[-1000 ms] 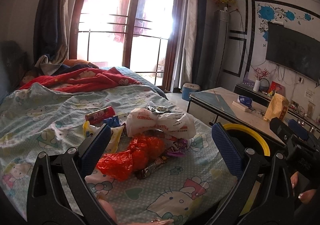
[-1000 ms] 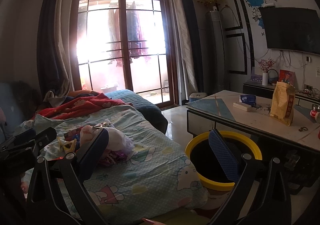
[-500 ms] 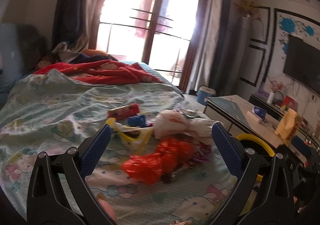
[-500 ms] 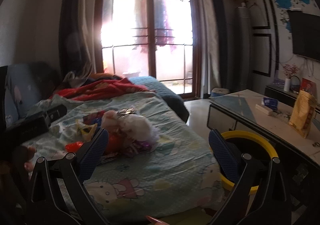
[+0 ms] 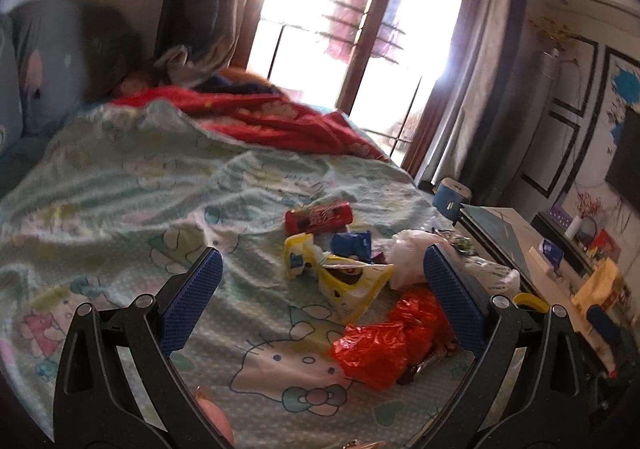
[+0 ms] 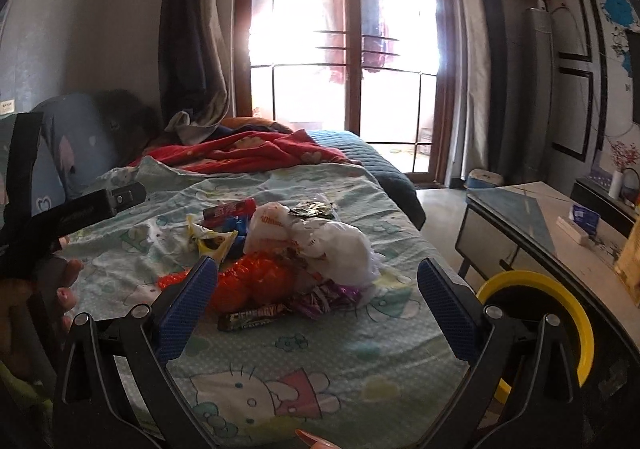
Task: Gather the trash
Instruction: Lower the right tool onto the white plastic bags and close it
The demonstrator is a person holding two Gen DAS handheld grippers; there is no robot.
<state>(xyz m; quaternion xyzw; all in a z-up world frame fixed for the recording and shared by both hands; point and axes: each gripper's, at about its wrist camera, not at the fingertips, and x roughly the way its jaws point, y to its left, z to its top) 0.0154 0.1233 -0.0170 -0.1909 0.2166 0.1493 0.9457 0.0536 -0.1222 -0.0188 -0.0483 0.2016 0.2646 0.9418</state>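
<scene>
A heap of trash lies on the bed's cartoon-print sheet (image 5: 120, 209): an orange plastic bag (image 5: 384, 341), a yellow wrapper (image 5: 348, 281), a red snack tube (image 5: 318, 216), a blue packet (image 5: 352, 243) and a white plastic bag (image 6: 328, 245). A dark candy bar (image 6: 254, 317) and a purple wrapper (image 6: 324, 299) lie at the heap's near edge. My left gripper (image 5: 320, 305) hovers open just short of the heap, empty. My right gripper (image 6: 318, 307) is open too, framing the orange bag (image 6: 252, 281) and candy bar. A yellow-rimmed bin (image 6: 560, 329) stands beside the bed.
A red blanket (image 6: 248, 151) is bunched at the bed's far end below a bright window. A low table (image 6: 552, 225) with small items stands right of the bin. A hand (image 6: 60, 289) holding the left gripper shows at the left of the right wrist view.
Both grippers have swung left, away from the bin and table, and closer to the trash heap. Both stay open.
</scene>
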